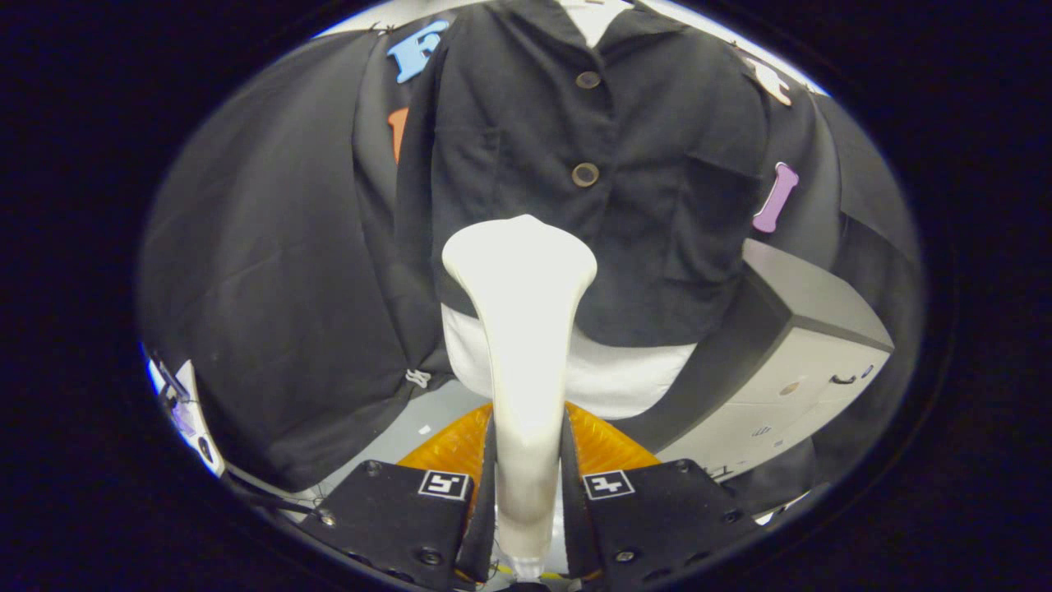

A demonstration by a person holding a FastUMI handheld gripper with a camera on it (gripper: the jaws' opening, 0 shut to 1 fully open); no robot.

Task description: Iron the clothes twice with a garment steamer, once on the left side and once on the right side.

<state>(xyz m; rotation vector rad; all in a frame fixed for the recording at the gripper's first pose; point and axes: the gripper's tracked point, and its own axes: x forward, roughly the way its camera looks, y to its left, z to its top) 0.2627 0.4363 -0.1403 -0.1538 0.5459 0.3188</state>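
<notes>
Gripper: clamped on the garment steamer handle.
Steamer head: near the black jacket, low centre.
Progress: probably early; whether either side's pass is finished cannot be told.

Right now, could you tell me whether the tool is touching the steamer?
Touching: the gripper view shows both fingers of the tool pressed against the steamer handle.

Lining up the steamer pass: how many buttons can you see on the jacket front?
2. One button sits just below the collar; the other is lower on the jacket, just beyond the steamer head gripped in the tongs. That head may hide more.
</notes>
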